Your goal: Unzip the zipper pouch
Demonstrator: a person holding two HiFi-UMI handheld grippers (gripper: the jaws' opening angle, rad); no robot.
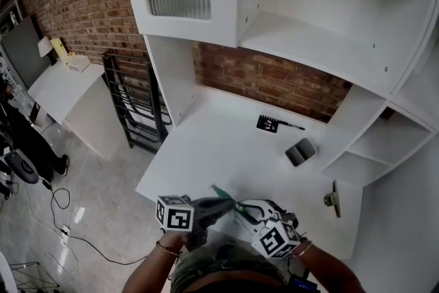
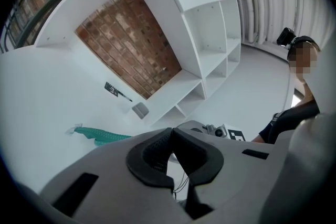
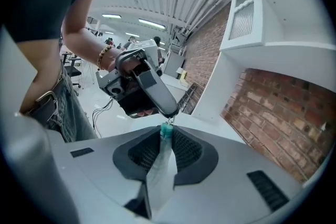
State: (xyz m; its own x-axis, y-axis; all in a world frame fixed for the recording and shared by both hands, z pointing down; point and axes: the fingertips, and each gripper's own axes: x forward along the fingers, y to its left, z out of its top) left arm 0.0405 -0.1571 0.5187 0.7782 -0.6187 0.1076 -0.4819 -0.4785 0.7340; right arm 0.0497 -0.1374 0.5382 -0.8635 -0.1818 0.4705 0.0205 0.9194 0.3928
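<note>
The teal zipper pouch (image 1: 221, 193) hangs above the front edge of the white desk (image 1: 219, 147), stretched between both grippers. In the right gripper view my right gripper (image 3: 166, 136) is shut on one end of the pouch (image 3: 161, 168), whose teal edge pokes out at the fingertips. Just beyond, my left gripper (image 3: 169, 113) pinches the small metal zipper pull (image 3: 169, 123). In the left gripper view the left gripper (image 2: 171, 131) has its jaws pressed together, and the pouch (image 2: 102, 136) trails off to the left. What lies between its pads is hidden there.
A black tool (image 1: 269, 123) and a small grey box (image 1: 300, 151) lie at the back of the desk, and a metal piece (image 1: 333, 200) lies at the right. White shelves (image 1: 329, 31) rise above and to the right. A black rack (image 1: 134, 103) stands left of the desk.
</note>
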